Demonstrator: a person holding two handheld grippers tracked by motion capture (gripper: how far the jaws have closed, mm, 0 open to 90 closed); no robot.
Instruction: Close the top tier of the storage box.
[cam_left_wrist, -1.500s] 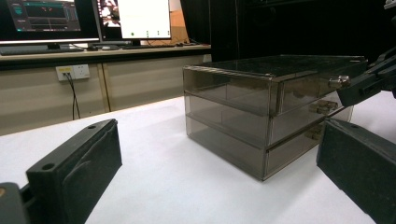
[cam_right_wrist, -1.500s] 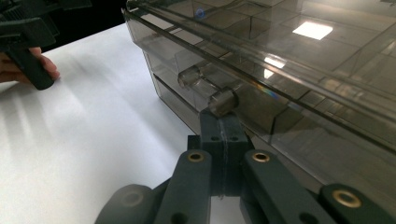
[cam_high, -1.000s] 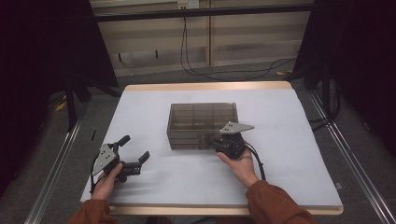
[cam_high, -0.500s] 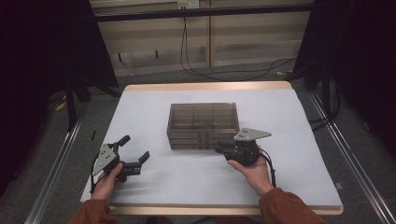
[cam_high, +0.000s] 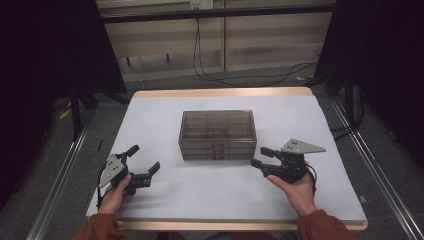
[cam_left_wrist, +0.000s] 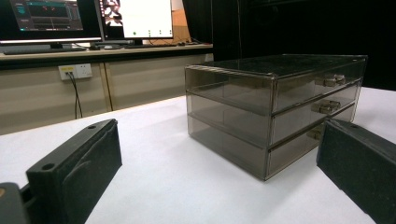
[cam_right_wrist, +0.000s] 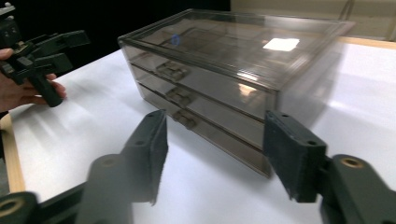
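1. White table (cam_high: 200, 200) under dim light, dark curtains at both sides and a cabled wall behind.
2. Right gripper (cam_high: 264, 159) sits near the front right corner of the drawer box (cam_high: 217, 134) — its jaws have just been opening and stand apart with nothing between them, clear of the box.
3. Left gripper (cam_high: 145, 165) rests in the left hand (cam_high: 116, 192) near the table's front left, jaws wide apart and empty, well apart from the box.
4. Smoky, see-through and three drawers high, the drawer box stands mid-table; all drawers look pushed in, their small handles (cam_right_wrist: 180, 95) facing the person.
5. Monitors (cam_left_wrist: 88, 18) glow on a desk — seen in the left gripper view.
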